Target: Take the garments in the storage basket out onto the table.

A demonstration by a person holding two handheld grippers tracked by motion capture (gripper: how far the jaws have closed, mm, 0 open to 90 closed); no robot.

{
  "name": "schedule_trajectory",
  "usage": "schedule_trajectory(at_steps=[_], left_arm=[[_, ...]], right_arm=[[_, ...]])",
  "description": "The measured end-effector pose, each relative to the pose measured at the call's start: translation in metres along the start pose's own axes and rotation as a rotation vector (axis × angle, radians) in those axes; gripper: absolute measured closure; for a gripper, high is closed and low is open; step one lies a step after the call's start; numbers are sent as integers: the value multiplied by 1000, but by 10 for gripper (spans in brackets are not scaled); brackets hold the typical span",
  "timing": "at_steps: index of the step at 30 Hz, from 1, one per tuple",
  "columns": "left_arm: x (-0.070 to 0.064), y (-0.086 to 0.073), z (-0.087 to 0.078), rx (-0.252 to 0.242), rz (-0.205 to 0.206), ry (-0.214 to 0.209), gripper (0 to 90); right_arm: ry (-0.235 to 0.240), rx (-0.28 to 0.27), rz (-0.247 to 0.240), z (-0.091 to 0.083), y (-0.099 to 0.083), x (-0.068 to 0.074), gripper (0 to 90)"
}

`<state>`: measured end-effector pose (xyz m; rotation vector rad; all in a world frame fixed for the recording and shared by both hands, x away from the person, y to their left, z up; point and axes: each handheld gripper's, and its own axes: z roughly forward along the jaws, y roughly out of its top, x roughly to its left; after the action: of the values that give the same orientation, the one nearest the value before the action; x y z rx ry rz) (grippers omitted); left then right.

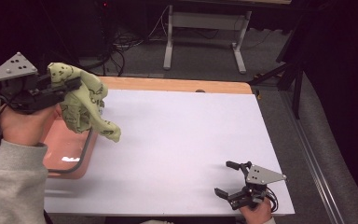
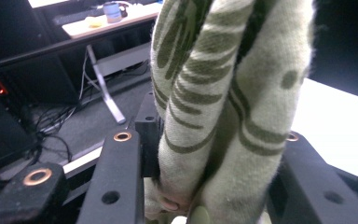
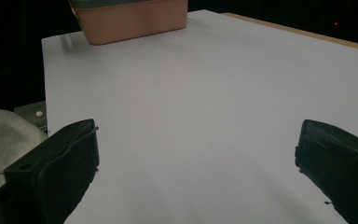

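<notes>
High view: left gripper (image 1: pixel 70 86) fingers clamp green patterned cloth (image 1: pixel 81 102) above the pink bin (image 1: pixel 67 156). Right gripper (image 1: pixel 230 179), well apart from bin, rests on desk (image 1: pixel 177 140), fingers spread wide, holding nothing.

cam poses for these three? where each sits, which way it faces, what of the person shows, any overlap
High view: above the person's side, facing forward and down on the white-topped table; grey-sleeved forearm, both hands, left gripper and right gripper.
Left gripper view: on the left gripper, looking along its jaws, shut on the pale green patterned cloth, toward the floor and a far desk.
Right gripper view: on the right gripper, low over the table, jaws apart, facing the salmon plastic bin.
Shared: high and left views show the cloth; high and right views show the bin.
</notes>
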<state>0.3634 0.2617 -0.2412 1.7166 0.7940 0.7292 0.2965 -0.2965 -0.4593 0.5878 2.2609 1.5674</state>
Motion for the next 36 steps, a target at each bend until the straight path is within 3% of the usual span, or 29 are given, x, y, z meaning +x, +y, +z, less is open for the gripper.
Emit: schedule_trajectory(at_steps=[10, 17, 36], left_arm=[[-23, 15, 25, -29, 11, -85, 622], [-41, 19, 46, -22, 34, -126, 620], [-86, 19, 99, -39, 54, -244, 616]], right_arm=[[4, 0, 1, 0, 0, 0, 3], [9, -1, -1, 0, 0, 0, 3], [16, 0, -5, -1, -1, -1, 3]])
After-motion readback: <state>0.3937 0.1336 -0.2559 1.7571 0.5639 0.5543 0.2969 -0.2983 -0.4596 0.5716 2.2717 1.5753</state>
